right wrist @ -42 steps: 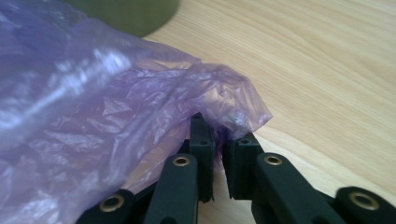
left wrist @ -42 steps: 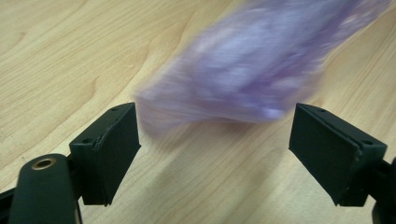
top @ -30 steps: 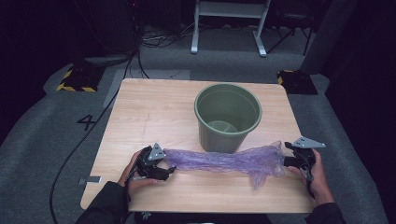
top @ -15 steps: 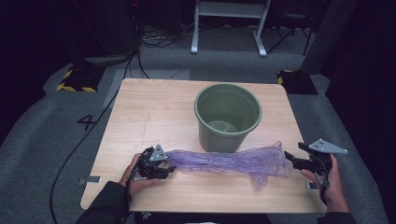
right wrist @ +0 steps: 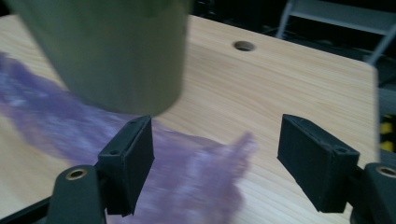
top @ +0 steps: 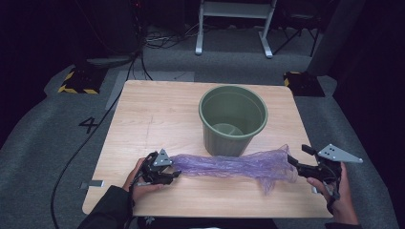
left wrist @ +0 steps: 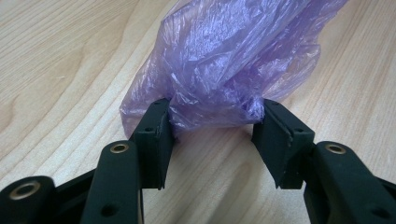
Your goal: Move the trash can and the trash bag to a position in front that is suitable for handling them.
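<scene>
**Purple bag stretched flat in front of bin: lining not yet begun**

Tabletop (top: 157,114): pale wood, carrying all items below.

Bin (top: 233,119): green plastic, upright toward the far middle of the tabletop, mouth bare, no liner in it.

Bag (top: 229,165): thin purple plastic, crumpled into a long strand, lying on the tabletop just in front of the bin and running from one claw to the other. Its right end fans out loose near the tabletop's right edge.

Left claw (left wrist: 212,128): low at the bag's left end. Its jaws have just been closing and now pinch the bunched film between them, both pads against the plastic.

Right claw (right wrist: 215,149): raised off the tabletop beside the bag's flared end, jaws spread wide, nothing held between them.

Progress, as judged: one end gathered and gripped. Remaining: take the free end, open the mouth, lift it over the bin's rim.
</scene>
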Available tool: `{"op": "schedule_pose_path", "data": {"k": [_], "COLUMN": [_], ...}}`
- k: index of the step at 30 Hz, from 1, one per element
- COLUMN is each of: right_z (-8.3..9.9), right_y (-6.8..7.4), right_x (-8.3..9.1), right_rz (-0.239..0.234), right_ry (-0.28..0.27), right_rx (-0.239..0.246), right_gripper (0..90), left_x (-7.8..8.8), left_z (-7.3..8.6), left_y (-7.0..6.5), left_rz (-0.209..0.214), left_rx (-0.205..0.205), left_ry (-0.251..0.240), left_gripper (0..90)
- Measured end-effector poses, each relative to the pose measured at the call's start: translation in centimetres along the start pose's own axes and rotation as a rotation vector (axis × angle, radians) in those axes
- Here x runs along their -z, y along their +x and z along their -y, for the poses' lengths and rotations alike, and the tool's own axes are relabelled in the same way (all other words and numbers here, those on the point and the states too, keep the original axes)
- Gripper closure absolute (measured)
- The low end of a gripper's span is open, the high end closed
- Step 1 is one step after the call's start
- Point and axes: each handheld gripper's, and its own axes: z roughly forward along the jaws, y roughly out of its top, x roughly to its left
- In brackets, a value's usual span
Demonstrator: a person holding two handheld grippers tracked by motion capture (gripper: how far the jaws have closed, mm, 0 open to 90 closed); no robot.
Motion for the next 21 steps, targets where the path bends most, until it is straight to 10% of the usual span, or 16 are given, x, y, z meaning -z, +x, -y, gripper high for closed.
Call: {"op": "schedule_pose_path", "data": {"k": [12,21], "right_z": [0.9,3.8], "right_y": [6.1,6.9], "right_x": [-3.2,-7.1], "right_rz": [-0.159,-0.123], "right_ry": [0.083,0.218], "right_rx": [0.053,0.108], "right_gripper": [26.8,36.3], "left_x": [-0.1,-0.5], "left_z": [-0.1,-0.3], "left_y": [-0.6,-0.9], "left_rz": [0.01,0.03], "left_rx": [-0.01,-0.018], "left_ry": [-0.005,-0.013], "left_gripper": [47.3,44.6]}}
